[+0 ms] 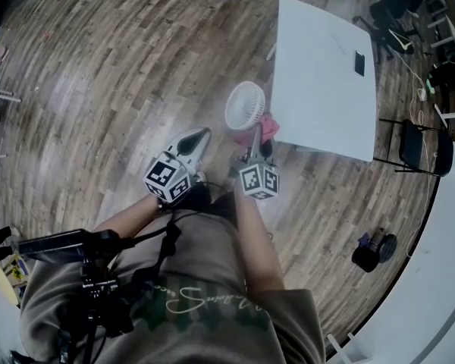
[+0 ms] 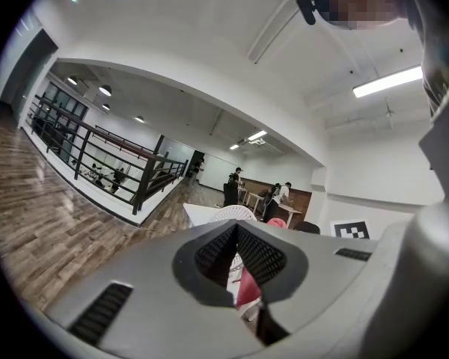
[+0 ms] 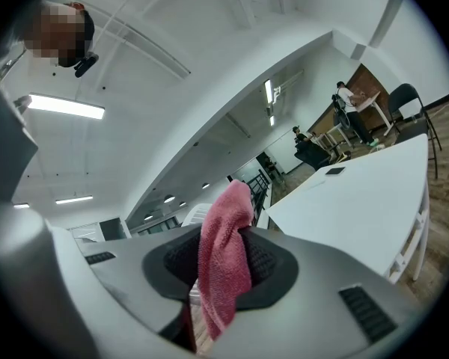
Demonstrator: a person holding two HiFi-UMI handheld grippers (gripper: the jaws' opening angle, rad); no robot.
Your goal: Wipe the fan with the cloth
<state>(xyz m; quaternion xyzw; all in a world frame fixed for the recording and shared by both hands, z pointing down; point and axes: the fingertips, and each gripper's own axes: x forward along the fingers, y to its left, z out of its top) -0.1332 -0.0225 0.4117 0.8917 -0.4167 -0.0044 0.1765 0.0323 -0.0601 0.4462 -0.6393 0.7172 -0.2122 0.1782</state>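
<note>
Standing on a wooden floor (image 1: 98,74) with a claw in each hand, both pointed toward 12 o'clock in the head view. Holds the left claw (image 1: 203,133) fully closed, with pads together and nothing pinched between them. Grips the pink cloth (image 1: 268,127) in the right claw (image 1: 259,147), with pads pressed on a fold and the loose end poking past the tips.

White fan (image 1: 245,105) at 12 o'clock of the right claw, with round grille turned up toward the head camera, just off the near left corner of the white counter (image 1: 322,74). Cloth at 4 o'clock of the fan head, touching or just beside it; cannot tell which. Left claw at 8 o'clock of the fan, near but apart.

On the counter, toward its far right corner, a small dark flat object (image 1: 359,63).
</note>
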